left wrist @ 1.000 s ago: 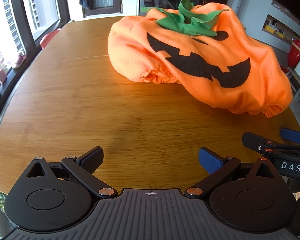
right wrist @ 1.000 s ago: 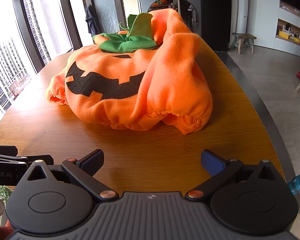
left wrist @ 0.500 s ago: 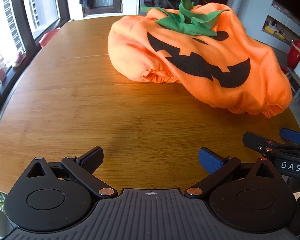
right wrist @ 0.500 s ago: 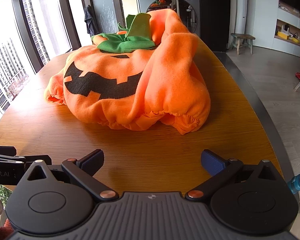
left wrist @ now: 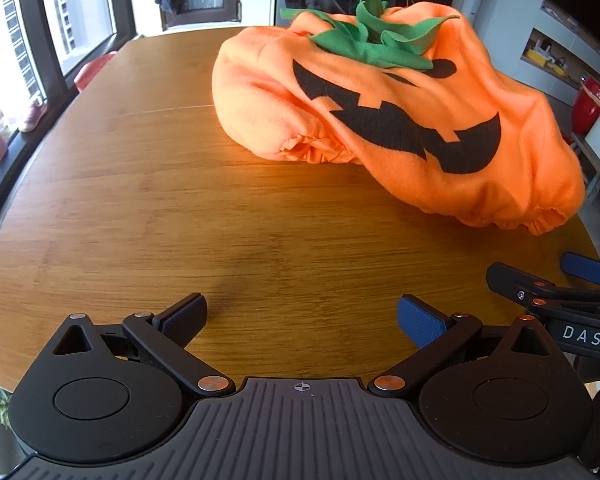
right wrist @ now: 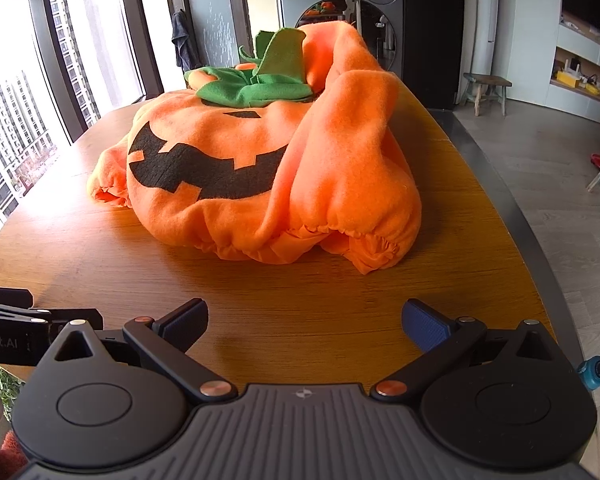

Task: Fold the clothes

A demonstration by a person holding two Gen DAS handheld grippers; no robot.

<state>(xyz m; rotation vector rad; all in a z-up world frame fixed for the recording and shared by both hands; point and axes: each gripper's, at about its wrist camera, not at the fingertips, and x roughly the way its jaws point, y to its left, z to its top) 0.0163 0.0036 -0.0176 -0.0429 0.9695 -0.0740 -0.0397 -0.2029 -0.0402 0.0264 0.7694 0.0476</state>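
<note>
An orange pumpkin costume (left wrist: 400, 120) with a black jagged grin and a green leaf collar (left wrist: 376, 40) lies bunched in a mound on the wooden table (left wrist: 180, 200). In the right wrist view the same costume (right wrist: 260, 168) fills the middle, its gathered hem facing me. My left gripper (left wrist: 302, 316) hovers open over bare wood, well short of the costume. My right gripper (right wrist: 304, 320) is also open and empty, a short way in front of the hem. The right gripper (left wrist: 552, 292) shows at the left view's right edge.
Tall windows (right wrist: 40, 100) run along the left side. A washing machine (right wrist: 340, 0) stands behind the table's far end. The table's right edge (right wrist: 520, 216) drops to a grey floor with a small stool (right wrist: 486, 88). A red object (left wrist: 594, 106) sits beyond the table at right.
The right wrist view has shifted slightly, so the costume sits a little more to the left. The left gripper has barely moved. Both stay open.
</note>
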